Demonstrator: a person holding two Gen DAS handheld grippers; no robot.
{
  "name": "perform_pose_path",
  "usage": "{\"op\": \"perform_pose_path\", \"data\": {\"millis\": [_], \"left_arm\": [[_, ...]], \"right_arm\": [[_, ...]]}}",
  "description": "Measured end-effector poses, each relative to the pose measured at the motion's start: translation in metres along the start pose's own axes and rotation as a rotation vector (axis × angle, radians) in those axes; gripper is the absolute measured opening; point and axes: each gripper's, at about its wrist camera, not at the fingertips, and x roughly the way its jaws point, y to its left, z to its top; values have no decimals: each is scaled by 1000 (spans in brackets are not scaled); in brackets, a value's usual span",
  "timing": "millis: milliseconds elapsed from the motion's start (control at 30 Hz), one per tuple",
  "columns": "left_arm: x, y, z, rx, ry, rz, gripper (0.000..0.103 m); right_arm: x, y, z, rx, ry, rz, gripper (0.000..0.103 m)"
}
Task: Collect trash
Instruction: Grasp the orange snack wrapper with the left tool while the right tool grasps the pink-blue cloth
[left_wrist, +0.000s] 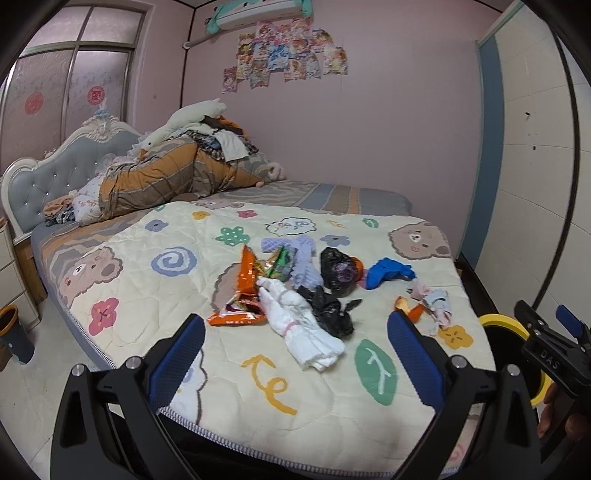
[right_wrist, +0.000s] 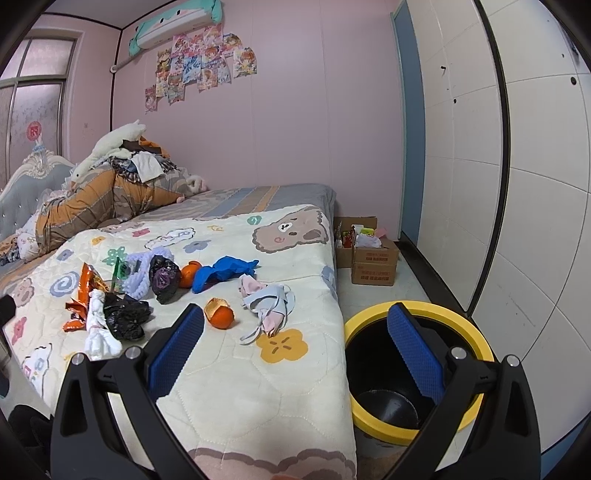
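Litter lies on the patterned bedspread (left_wrist: 155, 295): an orange snack wrapper (left_wrist: 242, 291), a white tissue bundle (left_wrist: 299, 325), crumpled black plastic bags (left_wrist: 328, 306), a blue glove (left_wrist: 388, 271) and a half-peeled orange (right_wrist: 221, 314). A yellow-rimmed black bin (right_wrist: 413, 373) stands on the floor at the bed's right corner, with nothing inside. My left gripper (left_wrist: 295, 358) hovers open just short of the tissue bundle. My right gripper (right_wrist: 295, 350) is open too, spanning the bed edge and the bin, holding nothing. In the left wrist view the right gripper (left_wrist: 554, 347) shows at the right edge.
Lavender knit cloth (left_wrist: 301, 258) and small pastel garments (right_wrist: 269, 306) lie among the litter. Piled bedding and a plush goose (left_wrist: 177, 125) fill the bed's head. Cardboard boxes (right_wrist: 373, 258) sit by the far wall, a wardrobe (right_wrist: 535, 184) on the right, a small bin (left_wrist: 13, 332) left.
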Motion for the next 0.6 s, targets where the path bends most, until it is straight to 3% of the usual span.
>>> {"op": "perform_pose_path", "data": {"millis": [100,267,433,600], "left_arm": [[17,14,7,-17,40,22,95],[52,44,16,-76,85,-12,95],[91,60,35,-41,101,43,95],[143,72,52,-32,175,39,95]], "right_arm": [[7,4,1,-20,-10,10,96],[23,11,10,-35,-31,47,96],[50,17,20,-59,-26,45,96],[92,21,27,-76,32,87,96]]}}
